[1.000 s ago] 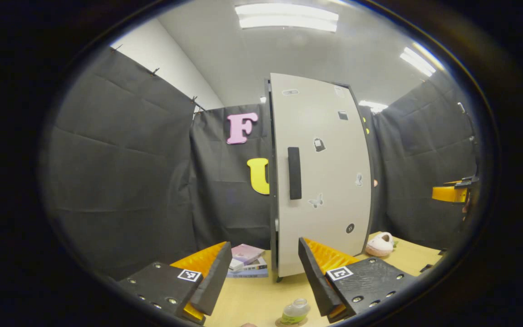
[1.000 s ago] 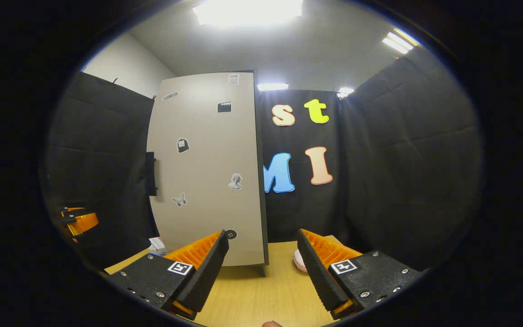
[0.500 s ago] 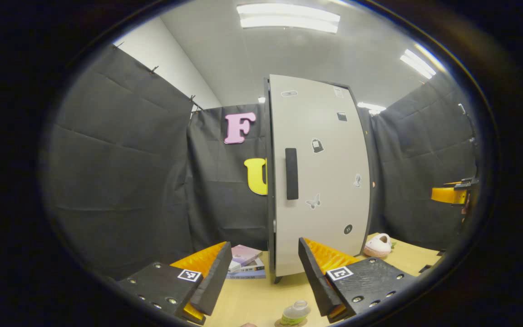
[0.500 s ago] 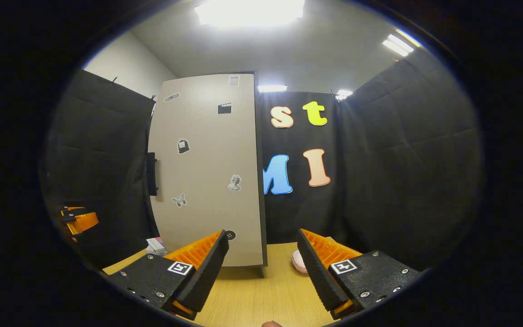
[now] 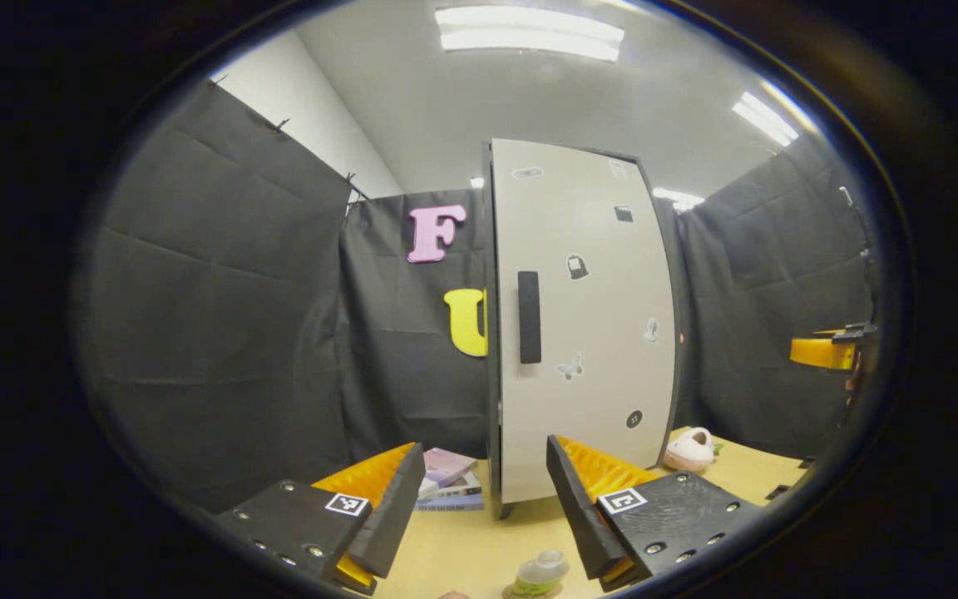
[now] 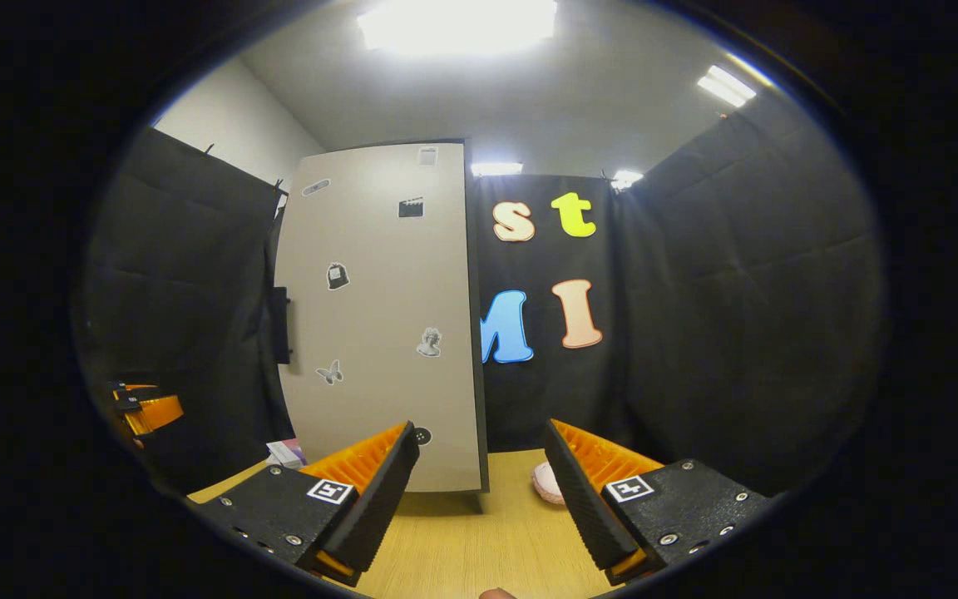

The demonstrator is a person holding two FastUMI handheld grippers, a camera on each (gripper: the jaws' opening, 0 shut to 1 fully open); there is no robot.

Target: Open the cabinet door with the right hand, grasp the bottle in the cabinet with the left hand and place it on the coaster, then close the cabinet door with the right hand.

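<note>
One bottle point(image 5: 541, 571) below open left hand-held gripper point(image 5: 486, 507).

In the left gripper view, at six o'clock, the bottle point(image 5: 540, 572) on its coaster point(image 5: 520, 592) is cut off by the picture's lower edge, and the books point(image 5: 448, 481) are partly hidden behind the near tongs point(image 5: 486, 516). At three o'clock the other tongs point(image 5: 824, 351) are clipped by the edge, their opening impossible to tell. In the right gripper view, the pink slipper point(image 6: 545, 482) at five o'clock is mostly hidden behind a finger point(image 6: 587, 499).
</note>
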